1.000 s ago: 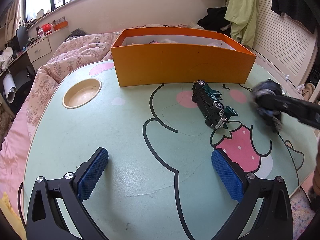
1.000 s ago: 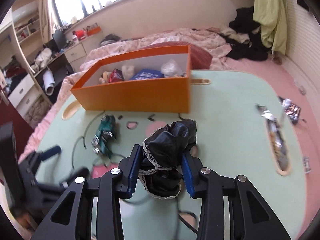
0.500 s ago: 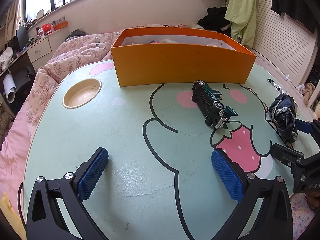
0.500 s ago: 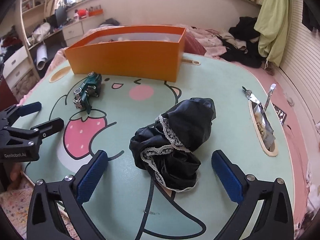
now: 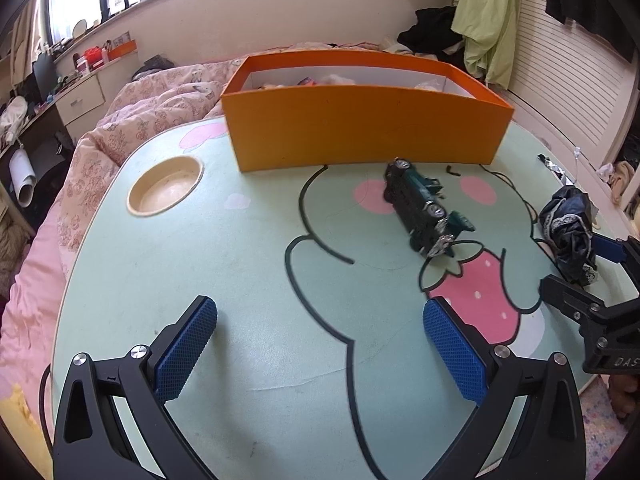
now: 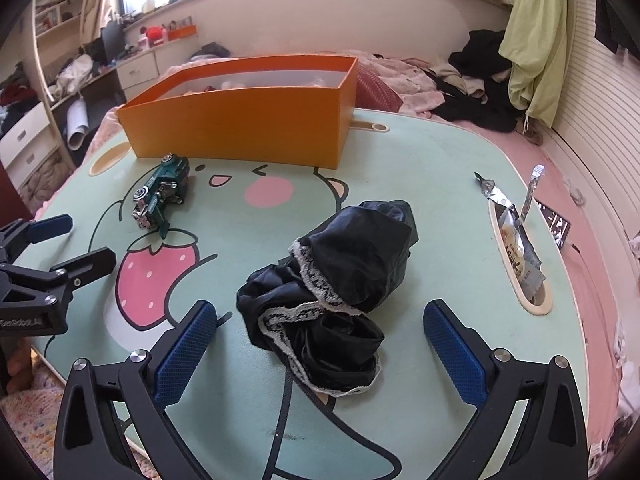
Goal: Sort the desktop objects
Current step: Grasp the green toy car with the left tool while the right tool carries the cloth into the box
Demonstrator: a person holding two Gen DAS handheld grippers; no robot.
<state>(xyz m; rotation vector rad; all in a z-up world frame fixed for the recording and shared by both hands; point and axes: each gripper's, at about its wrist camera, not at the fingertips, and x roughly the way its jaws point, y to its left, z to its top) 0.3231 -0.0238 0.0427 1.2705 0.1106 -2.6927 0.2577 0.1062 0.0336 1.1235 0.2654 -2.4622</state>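
A crumpled black cloth with white lace trim [image 6: 340, 288] lies on the green cartoon table [image 6: 420, 184], just ahead of my open, empty right gripper [image 6: 320, 344]. The cloth also shows at the right in the left wrist view [image 5: 570, 224]. A dark green toy car [image 5: 420, 206] lies on its side in front of the orange box [image 5: 360, 128]; it shows in the right wrist view too [image 6: 162, 190]. My left gripper [image 5: 320, 344] is open and empty over the table's near part, well short of the car.
The orange box [image 6: 248, 120] holds several items. A round recess [image 5: 165, 190] sits at the table's left. A slot at the right edge holds a snack packet [image 6: 520, 256], with foil wrappers beside it. A bed with pink bedding [image 5: 132, 120] lies behind.
My right gripper opened and let go of the black cloth, which now rests on the table. The gripper drew back and lowered. The left gripper and toy car stayed put.
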